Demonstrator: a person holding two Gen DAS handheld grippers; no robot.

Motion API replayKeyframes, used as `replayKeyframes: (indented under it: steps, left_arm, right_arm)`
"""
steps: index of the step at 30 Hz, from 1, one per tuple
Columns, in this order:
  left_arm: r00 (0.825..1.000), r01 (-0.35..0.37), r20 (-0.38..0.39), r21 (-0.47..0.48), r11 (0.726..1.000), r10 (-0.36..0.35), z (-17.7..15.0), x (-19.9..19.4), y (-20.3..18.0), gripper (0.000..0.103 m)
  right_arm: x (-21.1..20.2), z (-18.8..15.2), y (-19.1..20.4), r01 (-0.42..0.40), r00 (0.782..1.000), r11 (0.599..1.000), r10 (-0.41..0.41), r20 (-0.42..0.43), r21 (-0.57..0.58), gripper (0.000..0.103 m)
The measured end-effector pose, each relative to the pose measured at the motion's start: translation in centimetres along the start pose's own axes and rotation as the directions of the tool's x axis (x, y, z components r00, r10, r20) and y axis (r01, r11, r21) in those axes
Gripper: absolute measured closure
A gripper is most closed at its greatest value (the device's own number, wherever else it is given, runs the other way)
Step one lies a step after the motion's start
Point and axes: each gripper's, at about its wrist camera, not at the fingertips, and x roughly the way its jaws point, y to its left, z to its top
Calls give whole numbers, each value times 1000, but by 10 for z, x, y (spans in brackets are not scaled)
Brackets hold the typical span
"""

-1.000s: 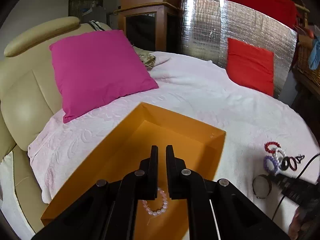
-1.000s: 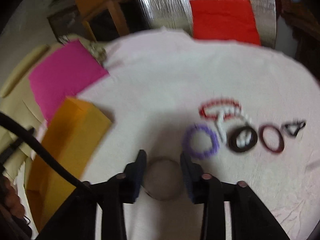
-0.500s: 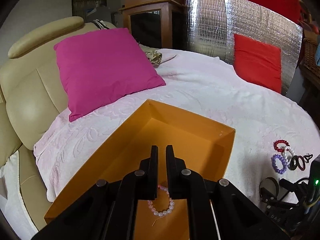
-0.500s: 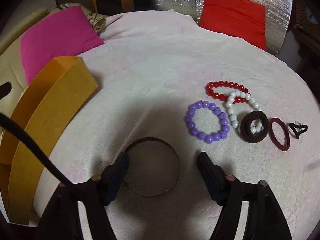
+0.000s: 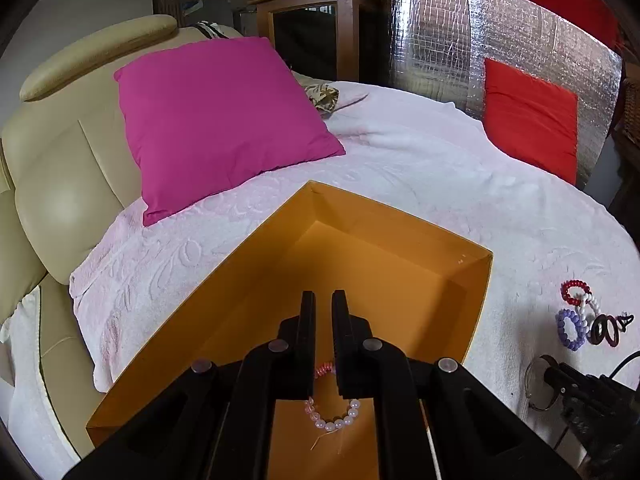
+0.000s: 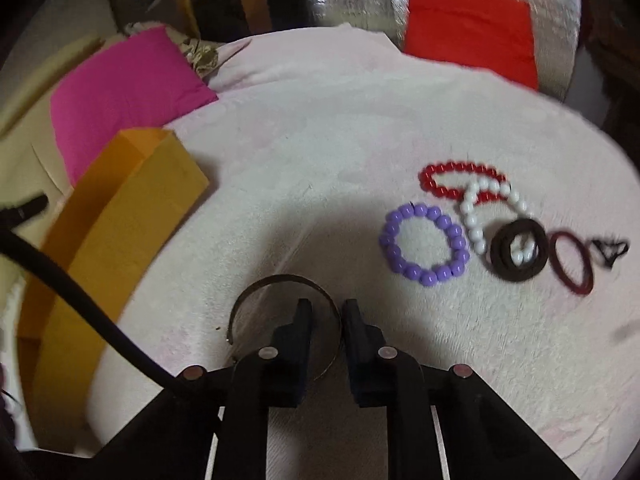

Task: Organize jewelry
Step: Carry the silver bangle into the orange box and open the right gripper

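The left claw (image 5: 323,308) hangs over the open orange box (image 5: 476,280), its jaws drawn together with nothing between them. On the box floor below it lies a pink bead bracelet (image 5: 332,420), with a small pink coil (image 5: 325,371) just beyond it.

The box sits on a bed covered by a white blanket (image 5: 440,184), towards the bed's left edge. A pink pillow (image 5: 216,120) leans at the far left corner and a red pillow (image 5: 532,116) stands against a silver foil panel (image 5: 436,40) at the far edge.

The right claw (image 6: 324,308) is down on the blanket near the front edge, to the right of the box. Its jaws have just been closing, and the right side of a thin metal bangle (image 6: 280,280) runs between them; the left finger stands inside the ring and the right finger outside. Whether the pads already press on the band is not clear, as the view is slightly blurred.

To the right of the bangle the other pieces lie in a loose cluster on the blanket: a purple bracelet (image 6: 424,246), a red bracelet (image 6: 440,180) behind it, a white bracelet (image 6: 472,216) overlapping the red one, a dark ring (image 6: 502,256) lying on the white beads' near end, a maroon band (image 6: 570,264) and a small black piece (image 6: 610,250) at the far right.
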Motion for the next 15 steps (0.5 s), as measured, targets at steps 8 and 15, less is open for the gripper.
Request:
replayKeyframes:
  steps: [8, 15]
  left_arm:
    - [1000, 12, -2, 19, 1000, -12, -1, -1, -6, 95]
    - [1000, 14, -14, 19, 1000, -14, -2, 2, -5, 95]
  right_arm:
    - [2, -4, 21, -57, 998, 997, 57, -1, -50, 25]
    - [11, -13, 41, 87, 995, 983, -79, 56, -160, 40]
